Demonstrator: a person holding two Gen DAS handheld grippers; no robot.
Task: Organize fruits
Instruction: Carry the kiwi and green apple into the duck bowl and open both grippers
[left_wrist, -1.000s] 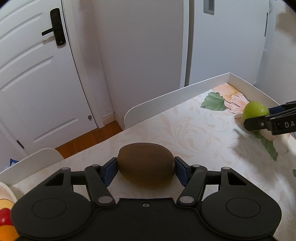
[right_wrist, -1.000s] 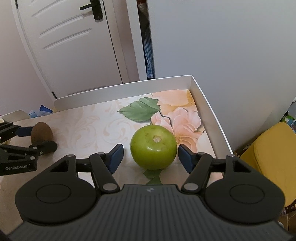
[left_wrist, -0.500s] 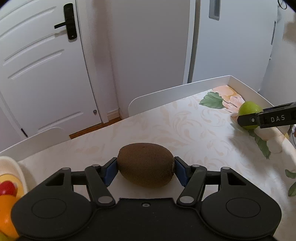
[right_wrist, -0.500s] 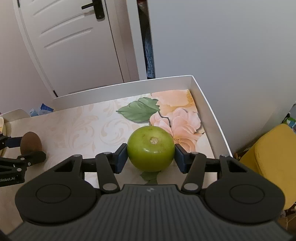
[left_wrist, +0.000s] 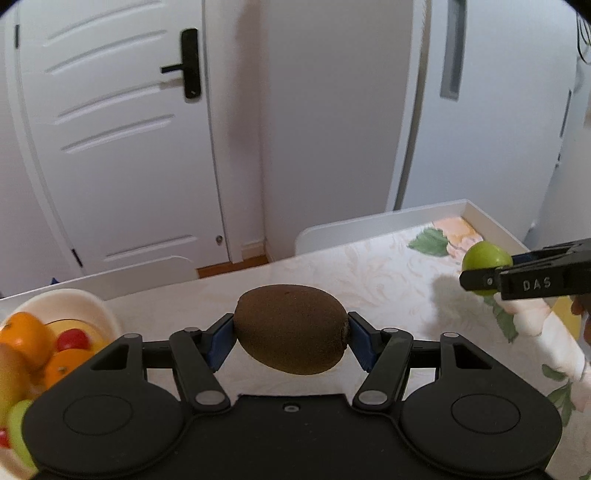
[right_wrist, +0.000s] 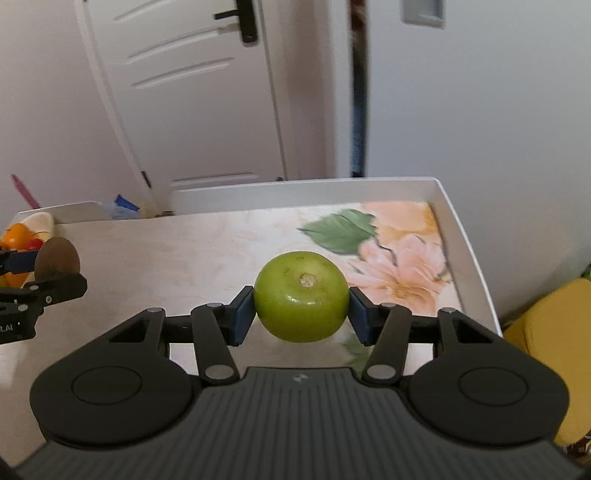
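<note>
My left gripper is shut on a brown kiwi and holds it above the table. My right gripper is shut on a green apple, lifted off the table. In the left wrist view the apple shows at the right in the other gripper's fingers. In the right wrist view the kiwi shows at the far left. A white fruit bowl at the left holds oranges, a red fruit and green fruit.
The table has a floral cloth and a raised white rim. A white door and wall stand behind. A yellow cushion lies off the table's right side. The bowl shows far left.
The right gripper closed on the green apple and lifted it. The left gripper rose and moved left with the kiwi, bringing the fruit bowl into view.
</note>
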